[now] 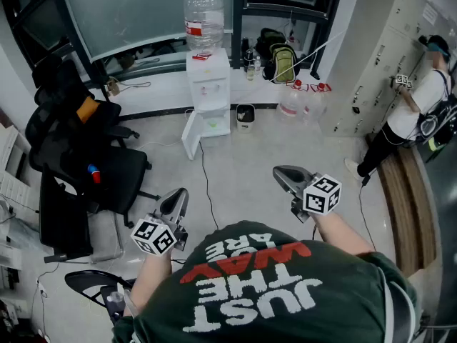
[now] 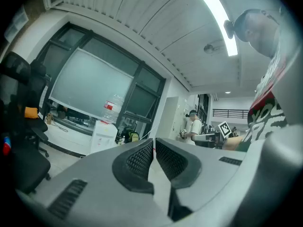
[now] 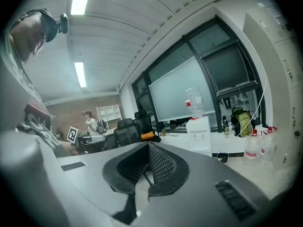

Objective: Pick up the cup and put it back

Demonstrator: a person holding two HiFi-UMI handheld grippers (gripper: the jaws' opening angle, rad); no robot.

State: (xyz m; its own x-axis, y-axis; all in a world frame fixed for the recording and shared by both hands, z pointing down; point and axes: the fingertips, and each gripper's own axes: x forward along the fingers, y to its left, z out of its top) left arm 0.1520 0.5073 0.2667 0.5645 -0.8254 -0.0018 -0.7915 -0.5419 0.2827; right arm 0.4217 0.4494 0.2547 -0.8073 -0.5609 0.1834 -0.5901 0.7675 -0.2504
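The left claw point(image 2: 154, 150) and right claw point(image 3: 147, 157) have smooth, matt grey plastic shells. Their pads point(image 2: 141, 161) are black and rubbery-looking, with a fine grid texture. The floor point(image 1: 243, 156) is pale, smooth and faintly glossy. The water bottle point(image 1: 203, 20) is clear plastic, on a glossy white plastic dispenser point(image 1: 209, 98). The chair point(image 1: 93, 163) is matt black cloth, the T-shirt point(image 1: 343, 299) dark green cloth

Grey left gripper point(image 1: 180, 194) and right gripper point(image 1: 278, 171) with black-and-white square-marker cubes, black mesh-patterned pads point(image 2: 139, 160), dark green shirt point(image 1: 343, 291) with white and red lettering, white water dispenser point(image 1: 208, 95), red-labelled clear bottle point(image 1: 203, 20), black chair point(image 1: 107, 170), yellow-green backpack point(image 1: 284, 63), pale grey floor point(image 1: 243, 156)
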